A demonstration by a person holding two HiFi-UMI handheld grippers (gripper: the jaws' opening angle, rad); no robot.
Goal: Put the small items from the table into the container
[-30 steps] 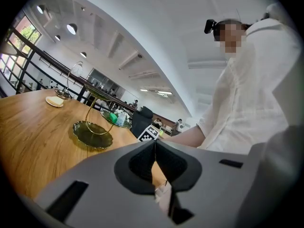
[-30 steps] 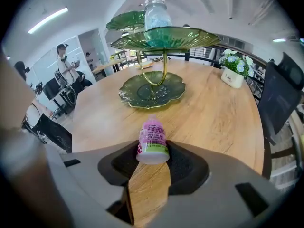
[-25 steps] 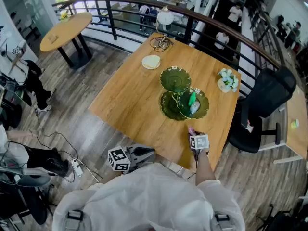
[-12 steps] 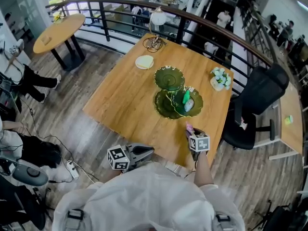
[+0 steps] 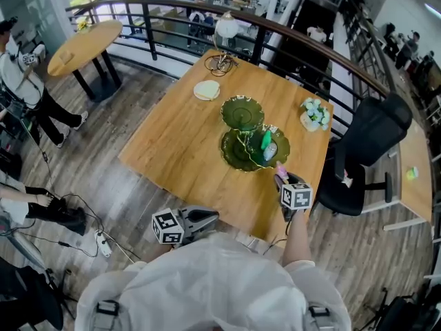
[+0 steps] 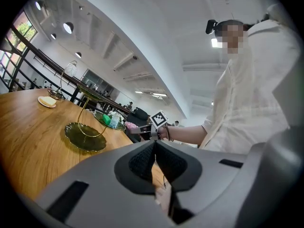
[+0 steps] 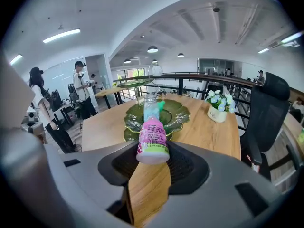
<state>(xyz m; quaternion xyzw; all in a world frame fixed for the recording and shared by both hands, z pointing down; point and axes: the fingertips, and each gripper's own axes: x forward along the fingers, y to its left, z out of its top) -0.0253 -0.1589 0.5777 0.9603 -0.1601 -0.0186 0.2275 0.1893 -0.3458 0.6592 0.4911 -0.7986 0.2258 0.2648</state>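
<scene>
Gripped pink bottle (image 7: 152,139) sideways in right gripper (image 7: 153,161), jaws part-open on it, above worktop (image 5: 186,136) edge, just short of green dish (image 5: 236,158). Needed carrying over tier w/ other items, lowering inside rim before release. Left gripper (image 6: 154,161) shut, empty, idle.

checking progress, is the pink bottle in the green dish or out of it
Out. The pink bottle is clamped in the right gripper, in the air near the green dish, not resting in it.
</scene>
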